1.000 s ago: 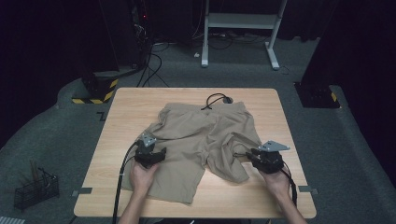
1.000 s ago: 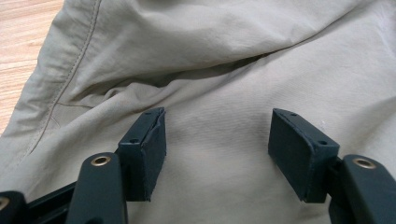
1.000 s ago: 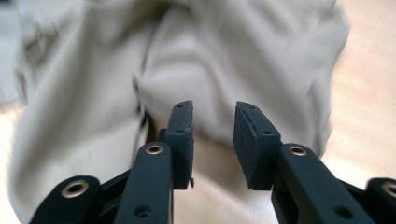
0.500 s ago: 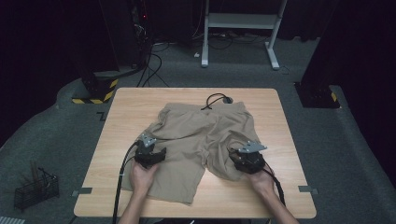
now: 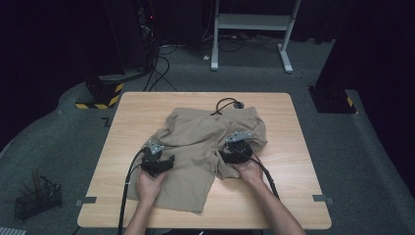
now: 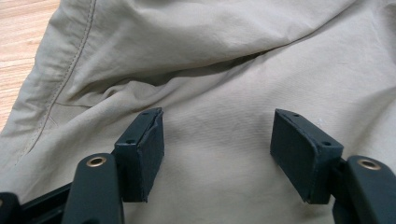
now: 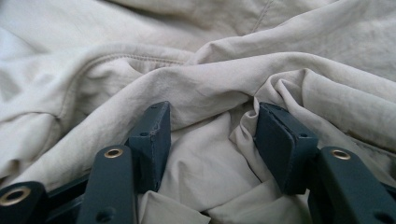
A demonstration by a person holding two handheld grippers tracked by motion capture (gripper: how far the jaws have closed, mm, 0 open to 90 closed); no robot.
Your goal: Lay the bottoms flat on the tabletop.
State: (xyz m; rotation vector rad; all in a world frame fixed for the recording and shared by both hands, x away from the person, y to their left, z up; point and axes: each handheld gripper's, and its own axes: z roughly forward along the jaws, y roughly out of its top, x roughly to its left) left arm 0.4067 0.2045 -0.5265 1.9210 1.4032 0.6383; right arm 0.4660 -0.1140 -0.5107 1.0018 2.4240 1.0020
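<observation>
While both sets of jaws gape unclamped over the shorts (image 5: 195,147), that soft, light cloth looks best pinched at the bunched fold between the right gripper's (image 7: 210,130) jaws, which have just been opening.

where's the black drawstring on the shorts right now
In the high view the black drawstring loops off the waistband of the khaki shorts at the table's far edge, near centre.

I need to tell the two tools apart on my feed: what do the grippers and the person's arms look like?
Both grippers, left gripper and right gripper, are black, each topped by a grey three-cornered plate and trailing a black cable. Close up, each has two black arms with brass-coloured eyelets, ending in dark rectangular pads with small screw holes. The forearms are bare; no sleeves or gloves show.
</observation>
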